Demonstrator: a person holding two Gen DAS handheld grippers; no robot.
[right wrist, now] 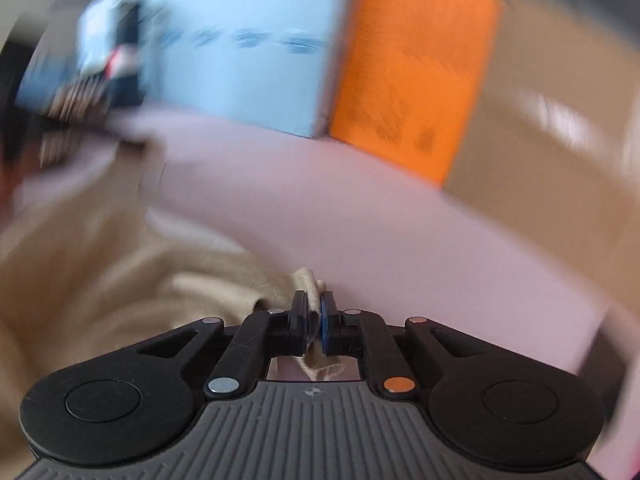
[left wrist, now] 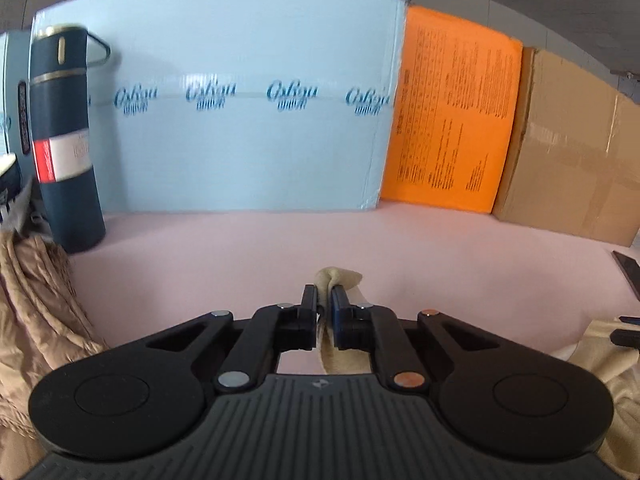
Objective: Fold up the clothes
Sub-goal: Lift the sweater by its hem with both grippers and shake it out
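Note:
My left gripper is shut on a fold of a cream garment; the cloth bunches above the fingertips and hangs between the jaws over the pink table. My right gripper is shut on another edge of the same cream garment, which spreads to its left in loose folds. The right wrist view is heavily motion-blurred. Part of the garment also shows at the right edge of the left wrist view.
A dark blue flask stands at the back left. A tan quilted garment lies at the left. A light blue box, an orange box and a cardboard box line the back. A dark phone lies at the right.

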